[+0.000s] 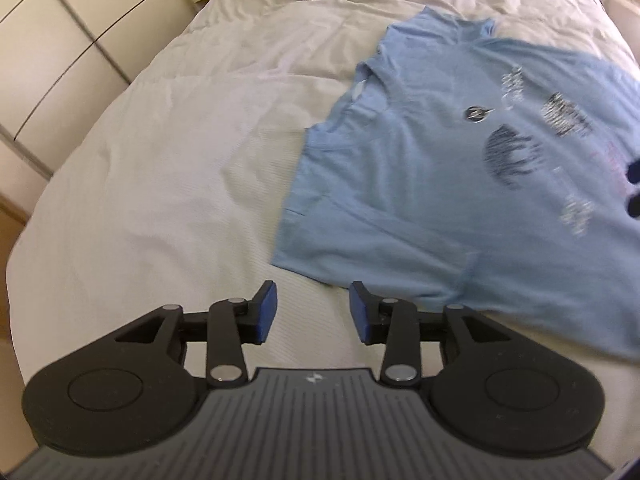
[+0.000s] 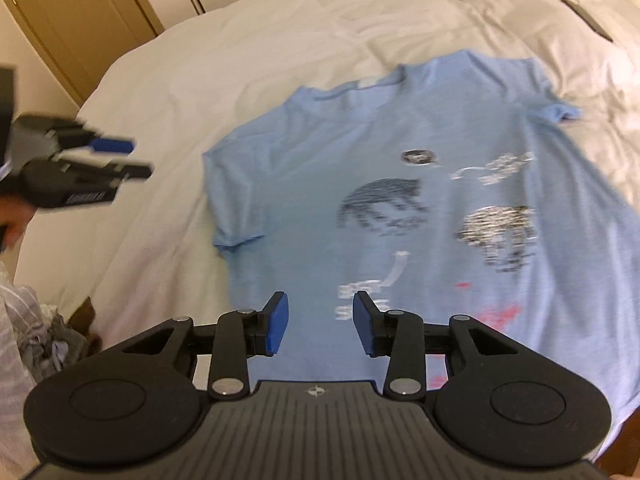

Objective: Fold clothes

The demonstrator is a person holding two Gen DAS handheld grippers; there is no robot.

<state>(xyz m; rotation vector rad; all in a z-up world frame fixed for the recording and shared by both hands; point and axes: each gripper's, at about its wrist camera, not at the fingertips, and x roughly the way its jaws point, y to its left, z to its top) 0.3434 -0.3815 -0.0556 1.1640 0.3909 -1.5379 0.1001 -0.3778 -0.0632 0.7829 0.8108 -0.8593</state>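
Left gripper (image 1: pixel 313 312): nearest the lens, fingers spread with bare bedding in the gap, nothing between the pads. It hangs over the white bed cover (image 1: pixel 168 184), just off the near corner of the light blue T-shirt (image 1: pixel 420 200). In my judgement this stance suits a reach for the shirt's hem or side edge.

Right gripper (image 2: pixel 321 322): fingers likewise parted and holding nothing, poised above the lower part of the shirt, over its printed front (image 2: pixel 400 208).

The T-shirt lies spread flat on the bed, print side up, collar (image 2: pixel 360 86) at the far end, both short sleeves out to the sides, hem toward the grippers (mild creasing only; motion blur softens detail). No fold shows in it. Laid open like this, the edges and sleeves are all reachable from the near side.

A pile of striped cloth (image 2: pixel 20 320) sits at the bed's near left edge; whether it is further laundry cannot be determined.
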